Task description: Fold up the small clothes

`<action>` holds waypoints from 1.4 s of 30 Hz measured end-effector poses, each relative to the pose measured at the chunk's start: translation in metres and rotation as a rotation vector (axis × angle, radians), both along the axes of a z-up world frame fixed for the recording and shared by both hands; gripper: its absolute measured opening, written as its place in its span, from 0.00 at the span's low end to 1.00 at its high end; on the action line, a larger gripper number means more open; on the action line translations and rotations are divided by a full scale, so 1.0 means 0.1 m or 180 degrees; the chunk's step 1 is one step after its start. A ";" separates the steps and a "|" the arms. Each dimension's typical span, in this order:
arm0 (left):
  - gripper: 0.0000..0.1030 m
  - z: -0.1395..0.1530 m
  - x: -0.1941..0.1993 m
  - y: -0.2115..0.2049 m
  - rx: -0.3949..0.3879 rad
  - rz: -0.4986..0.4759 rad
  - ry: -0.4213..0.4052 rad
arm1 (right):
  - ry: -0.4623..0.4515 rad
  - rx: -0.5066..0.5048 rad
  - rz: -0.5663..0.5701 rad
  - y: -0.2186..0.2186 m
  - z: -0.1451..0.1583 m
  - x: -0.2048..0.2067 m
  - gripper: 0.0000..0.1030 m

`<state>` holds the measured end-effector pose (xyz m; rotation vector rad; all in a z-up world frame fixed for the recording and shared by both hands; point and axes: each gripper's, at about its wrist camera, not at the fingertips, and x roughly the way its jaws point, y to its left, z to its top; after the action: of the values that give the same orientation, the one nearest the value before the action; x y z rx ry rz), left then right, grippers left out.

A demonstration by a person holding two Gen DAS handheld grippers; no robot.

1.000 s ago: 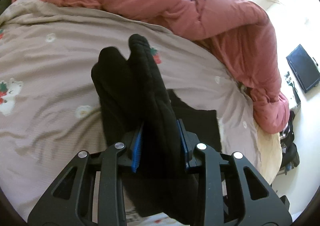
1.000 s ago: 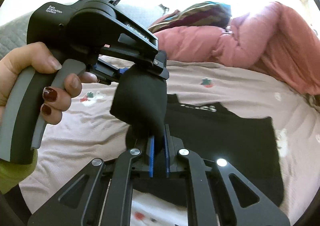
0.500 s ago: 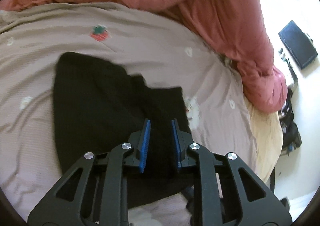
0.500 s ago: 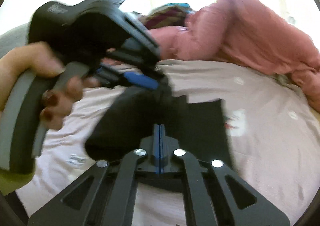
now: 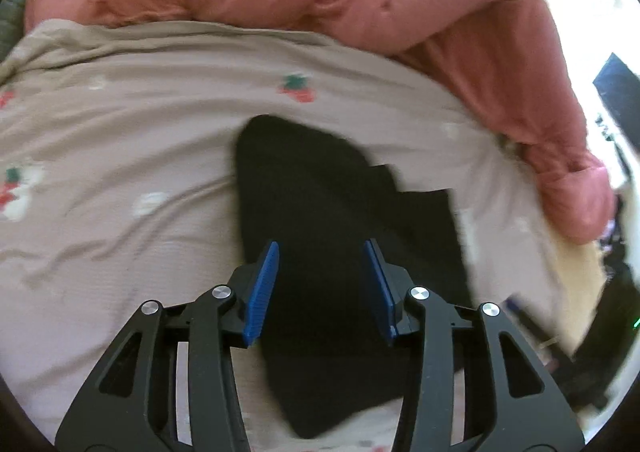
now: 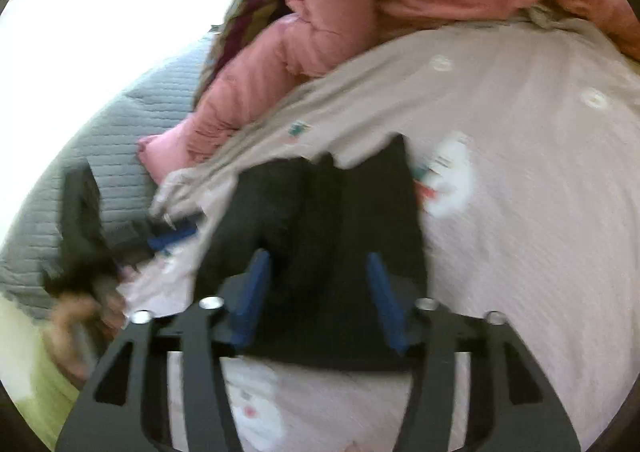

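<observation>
A small black garment lies folded on the beige printed bedsheet. It also shows in the right wrist view. My left gripper is open and empty, its blue pads spread just above the garment's near part. My right gripper is open and empty over the garment's near edge. The left gripper shows blurred at the left of the right wrist view, held by a hand.
A pink duvet is bunched along the far side of the bed and down its right side. A grey quilted cover lies at the left. A dark flat object lies on the floor beyond the bed's right edge.
Both grippers held the black garment up a second ago. They lowered it onto the sheet, let go and opened. The garment now lies flat.
</observation>
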<state>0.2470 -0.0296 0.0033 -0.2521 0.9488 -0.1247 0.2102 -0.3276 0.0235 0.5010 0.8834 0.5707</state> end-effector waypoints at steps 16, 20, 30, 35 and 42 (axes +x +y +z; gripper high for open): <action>0.45 -0.34 -0.01 0.06 0.0093 -0.0266 0.0057 | 0.0917 0.0205 0.0501 0.64 -0.57 1.09 0.65; 0.45 -0.34 0.00 0.09 0.0009 -0.0271 0.0075 | 0.0863 0.0127 0.0680 0.78 -0.59 1.14 0.50; 0.46 -0.20 -0.06 0.02 -0.0148 -0.0398 -0.0013 | 0.0176 -0.0007 0.0584 0.70 -0.08 0.87 0.15; 0.49 -0.08 -0.09 -0.16 -0.0239 -0.0614 -0.0060 | 0.0016 -0.0303 0.0392 0.45 0.12 0.70 0.15; 0.54 -0.12 -0.13 -0.45 -0.0166 -0.0854 0.0011 | 0.0107 -0.0749 0.0181 0.22 -0.05 0.70 0.15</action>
<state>0.2345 -0.0750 -0.0083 -0.1719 0.9806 -0.3958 0.2799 -0.3060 0.0183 0.2735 0.9850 0.5033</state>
